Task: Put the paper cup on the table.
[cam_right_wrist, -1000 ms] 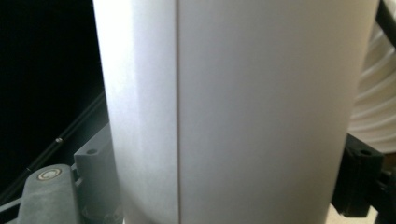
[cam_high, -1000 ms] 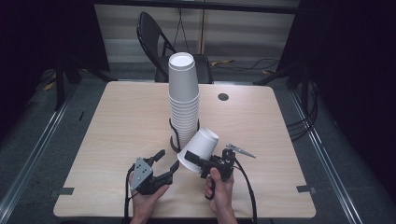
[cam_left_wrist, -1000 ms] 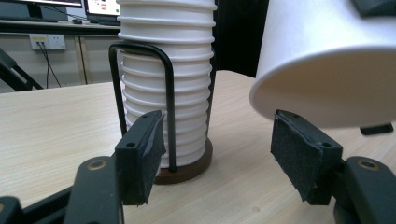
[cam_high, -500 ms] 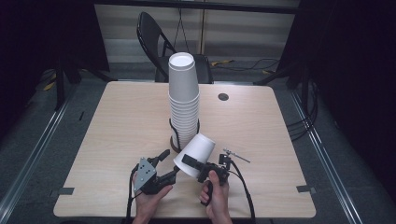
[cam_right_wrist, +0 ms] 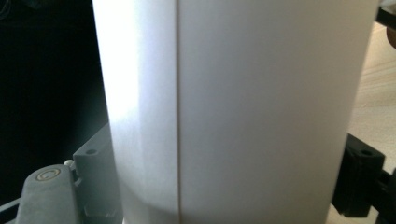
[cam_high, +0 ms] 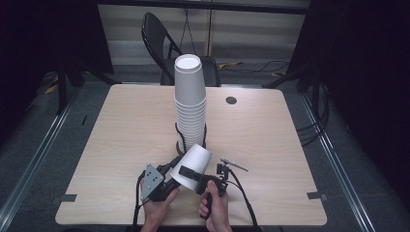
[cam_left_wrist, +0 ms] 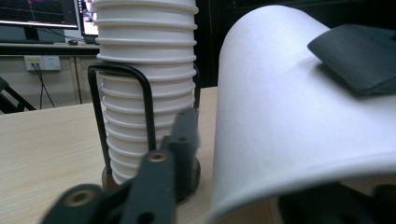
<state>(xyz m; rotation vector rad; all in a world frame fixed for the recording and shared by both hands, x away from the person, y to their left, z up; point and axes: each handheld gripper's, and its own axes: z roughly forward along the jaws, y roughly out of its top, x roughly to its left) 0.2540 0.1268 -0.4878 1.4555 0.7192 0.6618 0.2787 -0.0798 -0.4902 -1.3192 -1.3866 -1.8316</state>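
Big white paper cup hogs the middle with its seam running top to bottom, grey gripper part lower left, wooden bench peeking at right.

Both hands come in at the near edge, close together. The left gripper points far-right, its jaws having just been closing. The right gripper points left toward it, jaws clamped on a tilted white paper cup.

White paper cup, tilted, bottom up, just before the tall cup stack.
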